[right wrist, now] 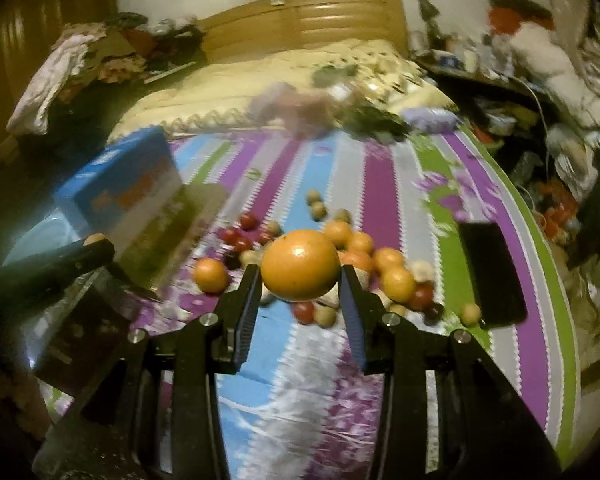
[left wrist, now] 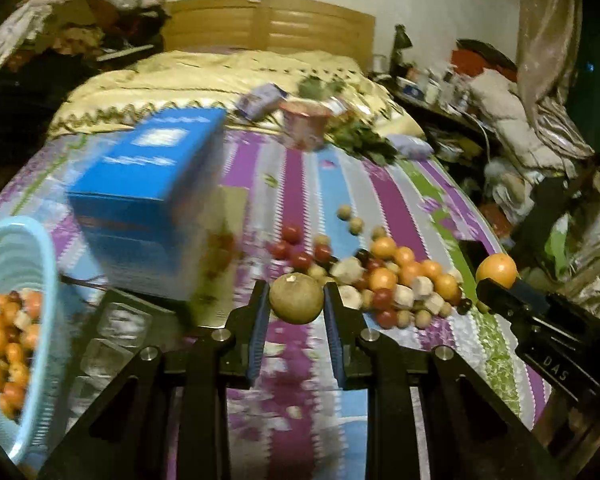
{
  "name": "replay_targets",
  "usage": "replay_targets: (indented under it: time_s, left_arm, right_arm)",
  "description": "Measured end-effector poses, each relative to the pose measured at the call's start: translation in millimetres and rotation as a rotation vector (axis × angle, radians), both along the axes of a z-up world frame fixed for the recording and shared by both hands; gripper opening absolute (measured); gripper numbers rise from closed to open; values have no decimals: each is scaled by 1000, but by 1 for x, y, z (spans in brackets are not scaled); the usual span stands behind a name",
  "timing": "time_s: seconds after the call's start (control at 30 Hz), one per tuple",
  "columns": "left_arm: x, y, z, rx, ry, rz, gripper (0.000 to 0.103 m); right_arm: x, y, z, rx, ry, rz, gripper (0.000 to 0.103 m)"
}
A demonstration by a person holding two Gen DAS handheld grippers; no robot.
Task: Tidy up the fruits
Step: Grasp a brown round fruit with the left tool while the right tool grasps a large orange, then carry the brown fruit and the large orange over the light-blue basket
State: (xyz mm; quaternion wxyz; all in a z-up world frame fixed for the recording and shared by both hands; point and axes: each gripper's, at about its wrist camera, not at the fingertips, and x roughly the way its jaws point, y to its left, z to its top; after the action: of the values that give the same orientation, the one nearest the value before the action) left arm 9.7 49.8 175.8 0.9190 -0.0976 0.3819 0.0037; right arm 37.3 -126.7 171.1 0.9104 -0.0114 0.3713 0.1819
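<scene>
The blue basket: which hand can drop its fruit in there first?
Probably the left. The blue basket sits right beside the left gripper, whose jaws hold a brown fruit. The right gripper, holding an orange, is on the far side.

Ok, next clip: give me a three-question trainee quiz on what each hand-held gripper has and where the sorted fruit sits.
1. True or false: the left hand-held gripper is shut on a tan fruit.
2. What does the right hand-held gripper hold? A) orange B) red fruit C) nothing
3. Fill in: in the left wrist view, fruit already lies in the pale blue ____ at the left edge.

Key: 1 true; 2 A; 3 basket
</scene>
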Motion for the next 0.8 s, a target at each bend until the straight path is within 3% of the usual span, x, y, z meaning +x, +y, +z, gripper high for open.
replay_targets:
  time_s: [0.53, 0.8]
  left_arm:
    - [-69, 116, 46, -19, -80, 190, 27]
    - [-96, 164, 53, -37, -86, 267, 27]
  right_arm:
    - [-23, 107, 42, -35, -58, 194, 40]
    - [-36, 151, 54, -49, -75, 268, 40]
